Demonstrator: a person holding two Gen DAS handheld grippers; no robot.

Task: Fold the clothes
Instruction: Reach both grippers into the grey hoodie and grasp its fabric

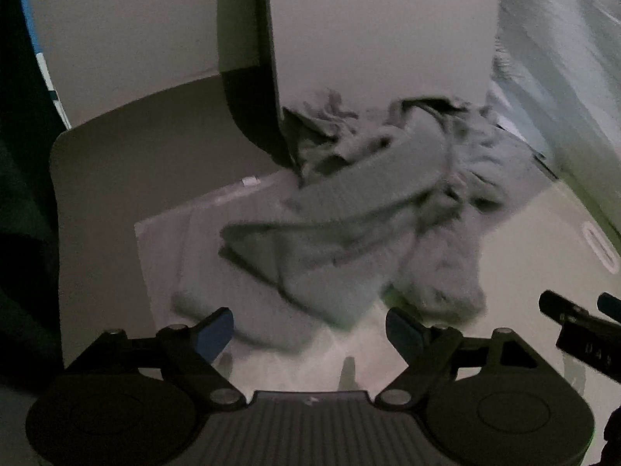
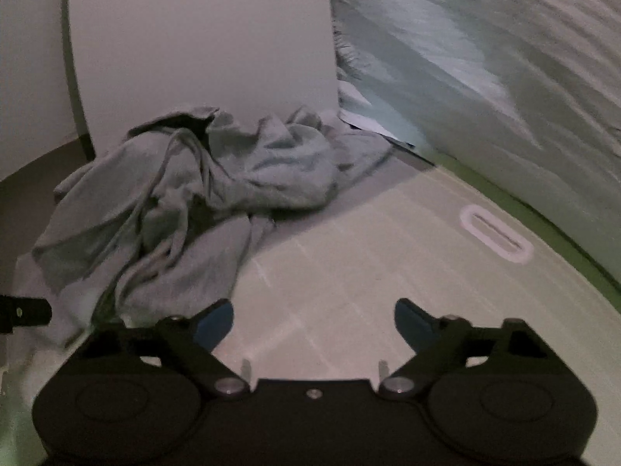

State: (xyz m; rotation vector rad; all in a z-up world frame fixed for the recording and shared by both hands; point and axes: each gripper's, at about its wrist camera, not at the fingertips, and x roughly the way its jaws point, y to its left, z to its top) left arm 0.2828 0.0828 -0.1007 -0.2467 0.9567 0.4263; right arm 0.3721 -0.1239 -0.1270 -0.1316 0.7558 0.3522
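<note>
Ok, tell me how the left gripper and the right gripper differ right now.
The left gripper faces the crumpled grey garment, which lies just beyond its fingertips; the right gripper faces bare table, with the garment off to its left. The left gripper has clear plastic sheet ahead; the right gripper has none. Both are open and hold nothing.

A crumpled grey garment (image 1: pixel 361 209) lies heaped on a pale table (image 1: pixel 524 240), partly over a clear plastic bag (image 1: pixel 167 240). The left gripper (image 1: pixel 310 330) hovers just before the cloth, blue-tipped fingers (image 1: pixel 215 330) spread wide and empty. The right gripper (image 1: pixel 574 314) pokes in at the right edge.
</note>
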